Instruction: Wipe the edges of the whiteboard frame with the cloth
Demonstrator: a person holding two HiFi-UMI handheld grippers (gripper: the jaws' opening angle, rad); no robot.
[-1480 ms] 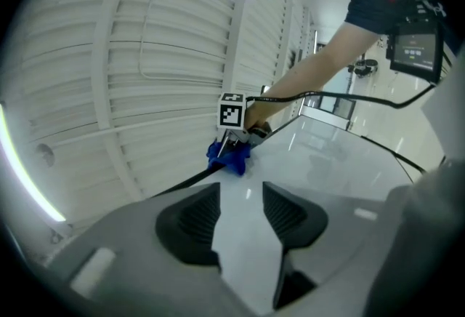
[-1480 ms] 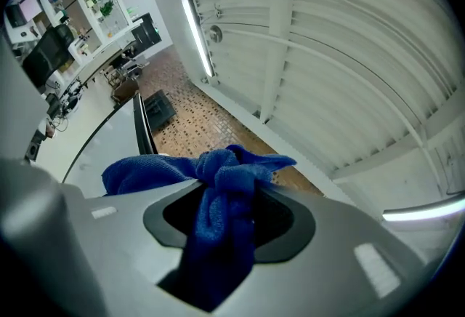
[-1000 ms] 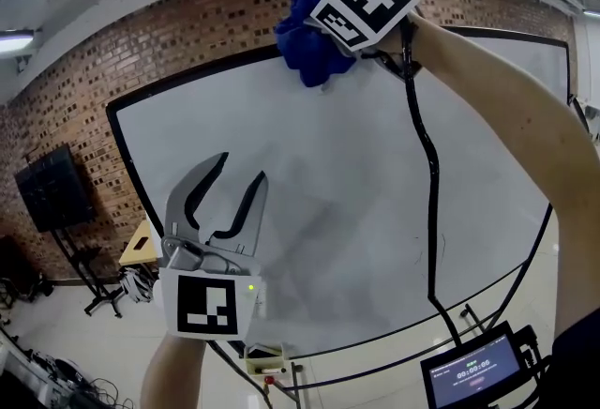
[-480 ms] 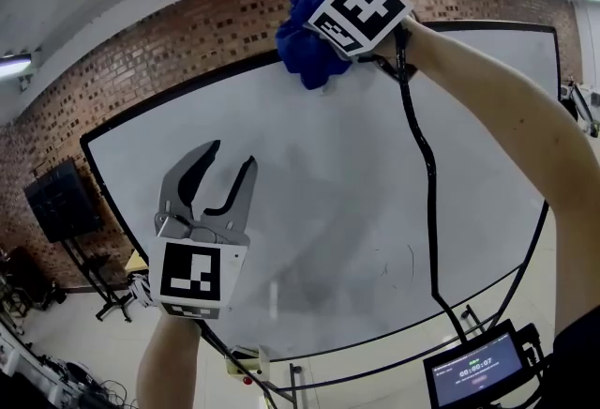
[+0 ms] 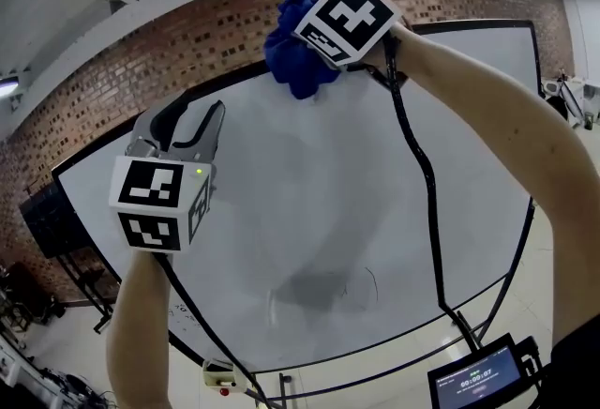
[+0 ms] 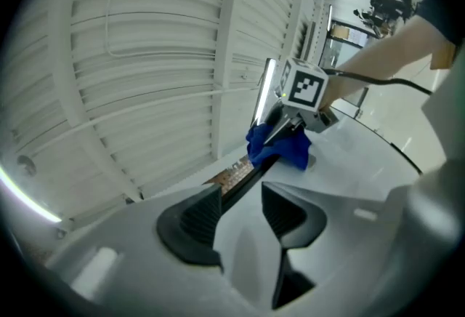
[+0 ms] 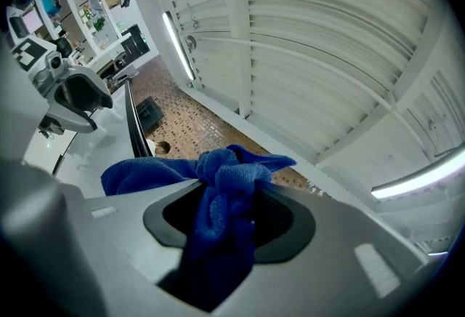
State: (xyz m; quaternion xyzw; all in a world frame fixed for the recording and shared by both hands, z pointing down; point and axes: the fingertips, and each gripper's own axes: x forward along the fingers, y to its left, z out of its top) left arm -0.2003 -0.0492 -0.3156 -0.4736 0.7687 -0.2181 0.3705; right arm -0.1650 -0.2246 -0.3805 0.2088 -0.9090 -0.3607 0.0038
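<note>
- My right fingers point(image 7: 285, 212) are pinched hard on the blue cloth point(image 7: 218, 232); it bunches up between them and spills out past both tips.
- Just beyond those tips, the cloth sits at the whiteboard frame point(image 5: 469, 22), on its top edge, with the brick wall point(image 5: 187, 41) right behind.
- A black cable point(image 5: 427, 182) hangs from my right gripper point(image 5: 314, 46) down across the whiteboard point(image 5: 375, 210).
- My left fingers point(image 6: 196, 217) stand apart with nothing between them; they have just closed a little.
- Seen through that gap, the dark frame strip runs straight away from my left tips toward the cloth.
- My left gripper point(image 5: 192, 116) is up near the same top edge, well to the left of the cloth; I cannot tell whether it touches the board.
- A small screen point(image 5: 478, 379) glows far below my right arm.
</note>
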